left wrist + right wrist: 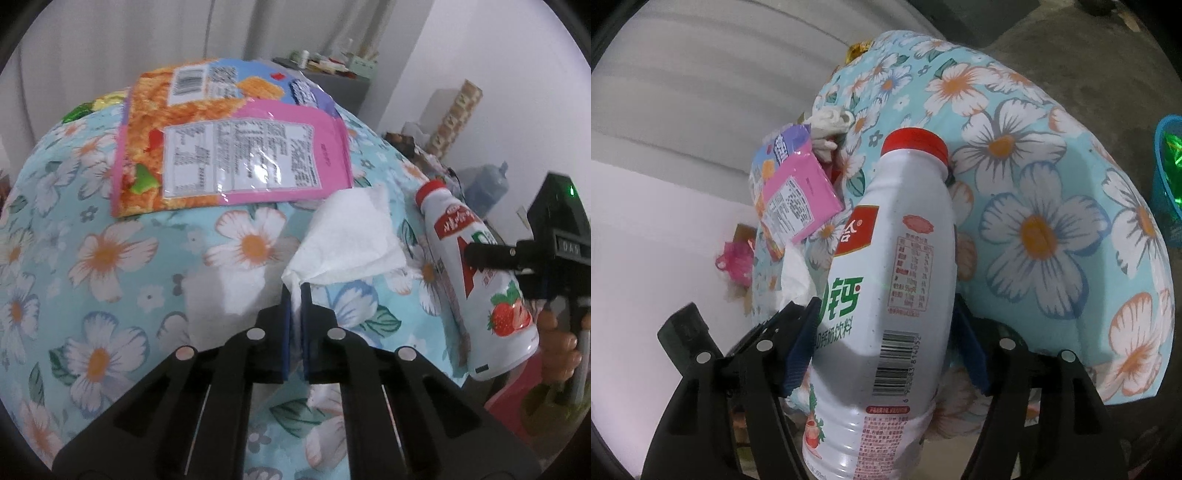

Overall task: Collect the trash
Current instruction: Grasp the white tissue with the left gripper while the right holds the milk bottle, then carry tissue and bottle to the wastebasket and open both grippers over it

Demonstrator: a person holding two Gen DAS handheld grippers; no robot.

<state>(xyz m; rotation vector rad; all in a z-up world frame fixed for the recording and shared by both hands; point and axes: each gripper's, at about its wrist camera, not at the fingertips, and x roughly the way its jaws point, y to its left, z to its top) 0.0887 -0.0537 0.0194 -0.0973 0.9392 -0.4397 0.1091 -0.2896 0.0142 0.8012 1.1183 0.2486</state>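
My left gripper (295,295) is shut on a corner of a white paper tissue (351,236) that lies on the floral tablecloth (110,258). My right gripper (882,332) is shut on a white strawberry milk bottle (886,295) with a red cap, held at the table's edge; the bottle also shows in the left wrist view (480,280) with a right finger (491,256) across it. A pink and orange snack wrapper (229,147) lies flat further back on the table, also seen in the right wrist view (798,199).
A green and yellow wrapper (92,107) lies at the table's far left. A crumpled white tissue (831,122) sits behind the snack wrapper. A blue basket (1169,181) with green contents stands on the floor to the right. A pink bag (737,262) lies on the floor.
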